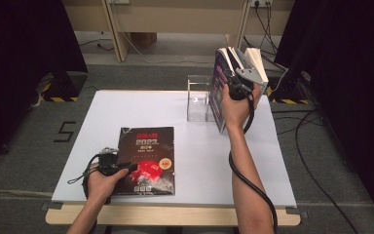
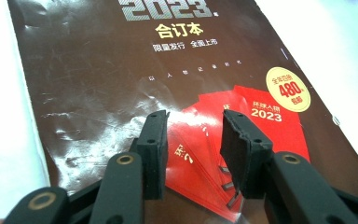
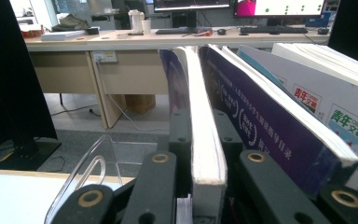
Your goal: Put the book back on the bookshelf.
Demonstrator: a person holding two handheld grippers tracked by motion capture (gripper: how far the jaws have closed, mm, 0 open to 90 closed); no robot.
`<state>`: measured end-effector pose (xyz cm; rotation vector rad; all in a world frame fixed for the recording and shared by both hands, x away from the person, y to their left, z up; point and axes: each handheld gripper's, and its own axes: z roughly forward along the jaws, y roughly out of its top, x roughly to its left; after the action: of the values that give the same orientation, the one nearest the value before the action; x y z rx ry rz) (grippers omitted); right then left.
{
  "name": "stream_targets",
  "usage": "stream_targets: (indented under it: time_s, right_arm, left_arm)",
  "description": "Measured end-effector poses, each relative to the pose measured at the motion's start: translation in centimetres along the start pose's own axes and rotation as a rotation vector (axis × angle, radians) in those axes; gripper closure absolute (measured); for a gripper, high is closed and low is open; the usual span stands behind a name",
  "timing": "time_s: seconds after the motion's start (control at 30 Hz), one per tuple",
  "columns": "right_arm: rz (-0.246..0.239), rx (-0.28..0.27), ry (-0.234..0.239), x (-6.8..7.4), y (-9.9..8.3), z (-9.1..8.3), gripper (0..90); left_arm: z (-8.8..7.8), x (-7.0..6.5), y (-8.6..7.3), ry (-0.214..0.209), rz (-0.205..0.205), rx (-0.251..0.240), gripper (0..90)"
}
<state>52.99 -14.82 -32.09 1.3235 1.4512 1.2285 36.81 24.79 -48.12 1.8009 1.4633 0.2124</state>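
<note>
A dark magazine (image 1: 146, 146) (image 2: 98, 70) with "2023" and red artwork on its cover lies flat on the white table (image 1: 126, 107). My left gripper (image 1: 131, 167) (image 2: 193, 140) hovers low over its lower part, jaws open with nothing between them. At the back right, several books (image 1: 221, 92) stand upright and lean together. My right gripper (image 1: 231, 78) (image 3: 201, 116) is shut on the page edge of a thick white-paged book (image 3: 200, 84). Right of that book lean a purple-covered book (image 3: 261, 121) and a white one (image 3: 335, 93).
A clear acrylic stand (image 1: 197, 100) (image 3: 93, 163) sits just left of the books. The table's right edge runs close by the books. Beyond the table are desk legs, cables on the floor and dark curtains on both sides.
</note>
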Motion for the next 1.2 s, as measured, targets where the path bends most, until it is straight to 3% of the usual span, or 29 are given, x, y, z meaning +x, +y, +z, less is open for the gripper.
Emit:
stream_targets:
  time_s: [0.67, 0.93, 1.2]
  right_arm:
    - [-0.008, 0.027, -0.005, -1.0, -1.6, -1.9, 74.7]
    - [0.055, 0.053, 0.037, -1.3, -2.1, -3.2, 76.1]
    - [0.080, 0.103, 0.043, -1.6, -2.3, -2.5, 76.1]
  left_arm:
    - [0.1, -0.2, -0.1, -0.005, 0.012, 0.009, 60.5]
    - [0.0, -0.3, -0.1, -0.007, 0.012, 0.004, 60.5]
    - [0.0, -0.3, 0.0, -0.010, 0.011, 0.002, 60.5]
